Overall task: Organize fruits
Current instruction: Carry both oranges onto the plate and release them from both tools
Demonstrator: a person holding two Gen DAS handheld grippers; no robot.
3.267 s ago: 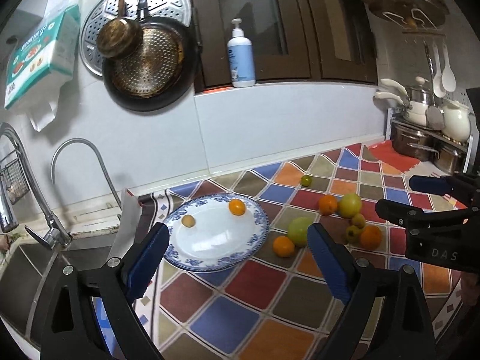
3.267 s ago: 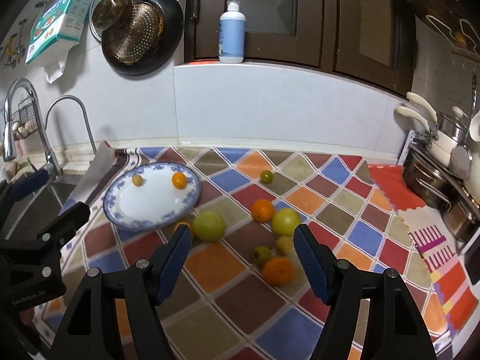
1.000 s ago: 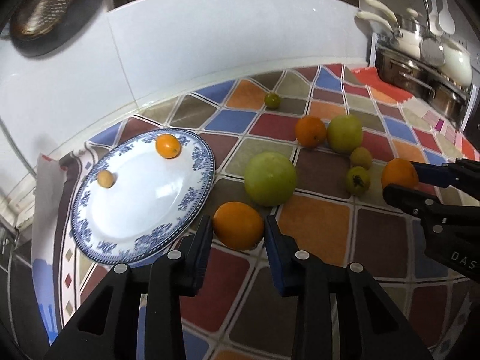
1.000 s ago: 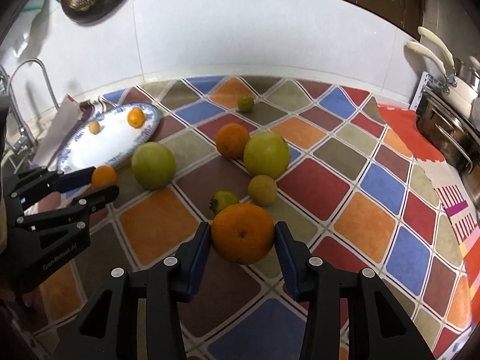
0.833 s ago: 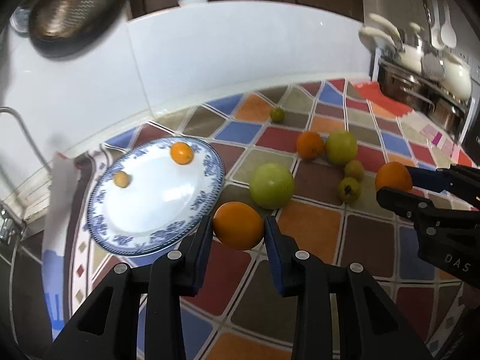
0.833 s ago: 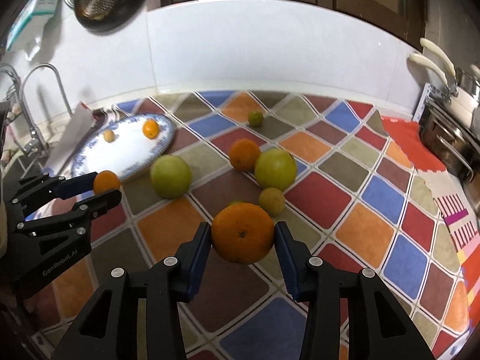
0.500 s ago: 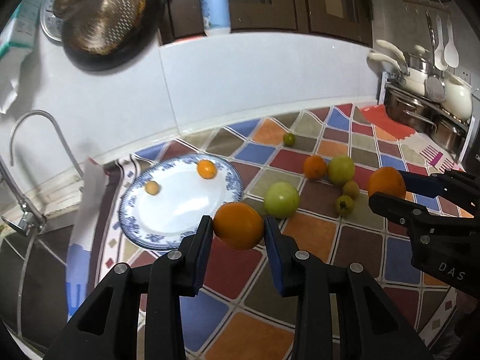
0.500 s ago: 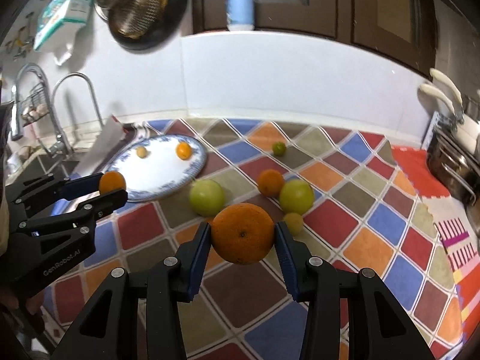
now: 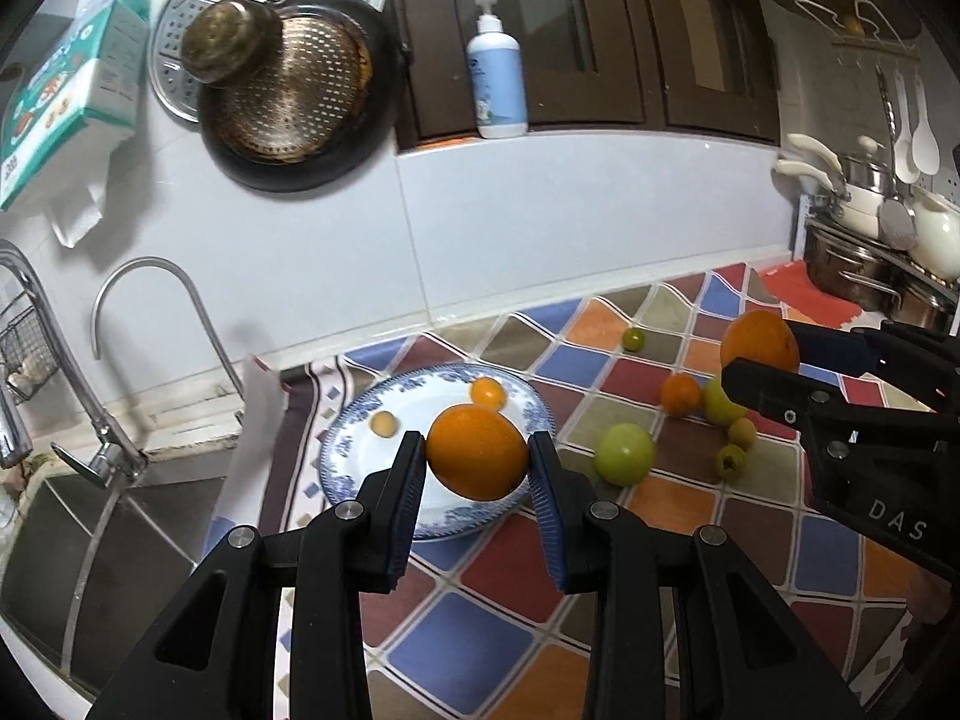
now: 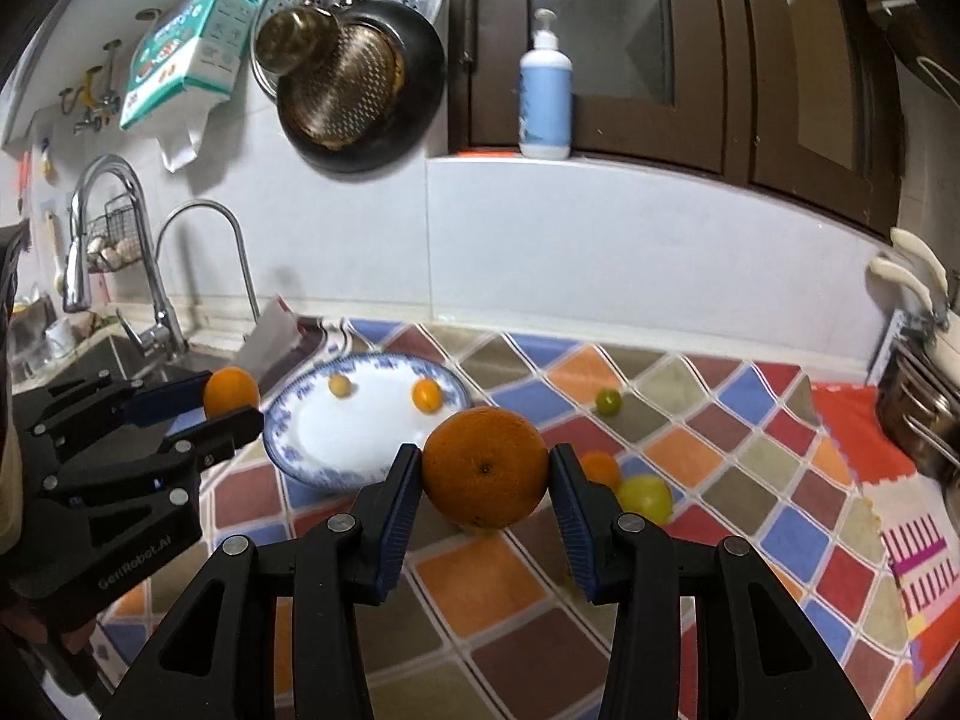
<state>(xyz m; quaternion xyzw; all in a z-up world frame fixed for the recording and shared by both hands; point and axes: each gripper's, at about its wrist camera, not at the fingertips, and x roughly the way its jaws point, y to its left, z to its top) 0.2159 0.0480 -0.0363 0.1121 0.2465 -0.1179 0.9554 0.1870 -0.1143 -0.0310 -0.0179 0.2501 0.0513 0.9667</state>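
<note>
Left gripper [image 9: 477, 459] pinches a small orange [image 9: 478, 452] above the plate [image 9: 351, 447] rim; right gripper [image 10: 485, 468] pinches a larger orange [image 10: 485, 468] at the plate's 4 o'clock; each is best lowered onto bare plate before the jaws part.

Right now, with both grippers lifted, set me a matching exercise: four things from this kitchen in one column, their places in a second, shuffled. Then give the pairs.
Things:
1. larger orange
2. smaller orange
3. small yellow fruit
4. soap bottle

Places:
A. on the ledge below the dark cabinets
B. between the fingers of the left gripper
C. lying on the blue-rimmed plate
D. between the fingers of the right gripper

Pairs: 1-D, 2-B, 3-C, 4-A
</note>
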